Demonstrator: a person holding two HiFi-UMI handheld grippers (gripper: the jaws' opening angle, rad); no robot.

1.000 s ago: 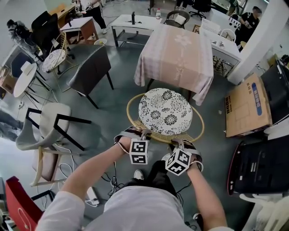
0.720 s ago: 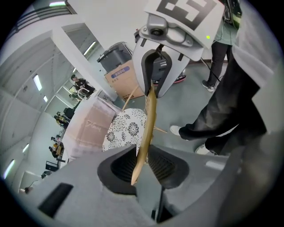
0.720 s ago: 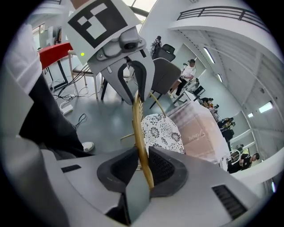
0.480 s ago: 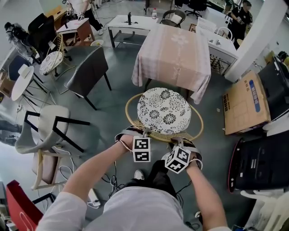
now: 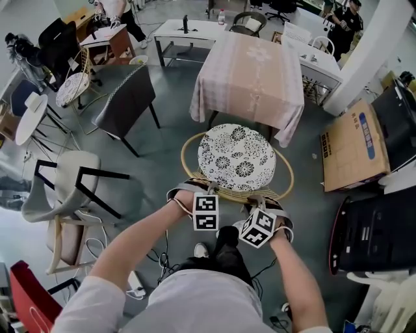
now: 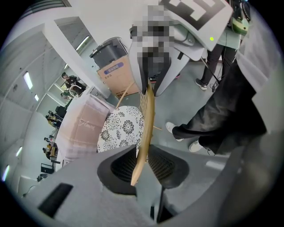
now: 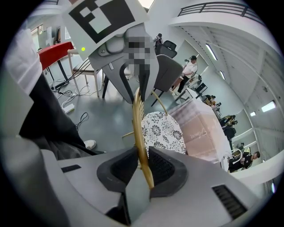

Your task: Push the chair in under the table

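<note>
Clamping the chair back rim point(image 6: 147, 113) are the left hand-held gripper point(image 6: 141, 166) and right hand-held gripper point(image 7: 142, 167).

A large open workroom, half office and half test studio, on a bare concrete floor point(image 5: 166, 146). Mismatched seats stand by the cloth-covered counter point(image 5: 250, 71): a rattan chair point(image 5: 237, 159) on its near side, a dark chair point(image 5: 127, 97) to its left. Beyond it are white desks point(image 5: 185, 29) with people point(image 5: 351, 16); to its right, a cardboard box point(image 5: 354, 146); loose cables point(image 7: 82, 116) trail nearer.
</note>
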